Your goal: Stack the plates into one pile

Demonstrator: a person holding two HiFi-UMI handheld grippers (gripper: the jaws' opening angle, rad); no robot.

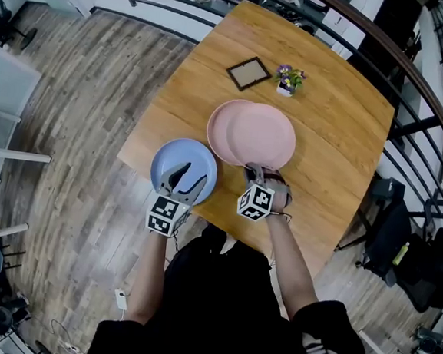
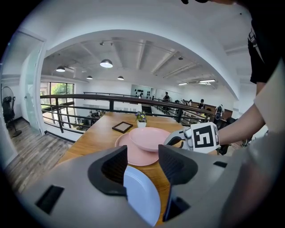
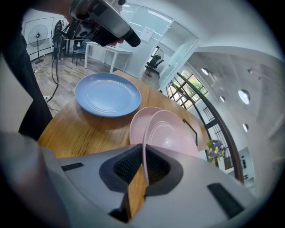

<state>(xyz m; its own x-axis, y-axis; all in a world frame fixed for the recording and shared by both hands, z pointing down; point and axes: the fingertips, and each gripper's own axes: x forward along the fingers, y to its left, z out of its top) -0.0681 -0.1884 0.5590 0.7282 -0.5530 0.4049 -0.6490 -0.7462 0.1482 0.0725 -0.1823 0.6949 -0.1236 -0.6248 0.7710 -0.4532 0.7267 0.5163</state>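
Observation:
Two pink plates overlap at the middle of the wooden table (image 1: pixel 327 112). The lower pink plate (image 1: pixel 219 130) lies flat. The upper pink plate (image 1: pixel 265 135) rests partly over it, tilted, and my right gripper (image 1: pixel 259 172) is shut on its near rim (image 3: pixel 143 147). A blue plate (image 1: pixel 178 161) lies flat near the table's left front edge. My left gripper (image 1: pixel 184 180) hovers over it, open, with the blue plate's rim (image 2: pixel 141 196) showing between the jaws and untouched by the right-hand one.
A small dark picture frame (image 1: pixel 248 72) and a little flower pot (image 1: pixel 289 80) stand beyond the pink plates. A black railing (image 1: pixel 415 81) curves round the table's far side. The table's front edge is close to the person's body.

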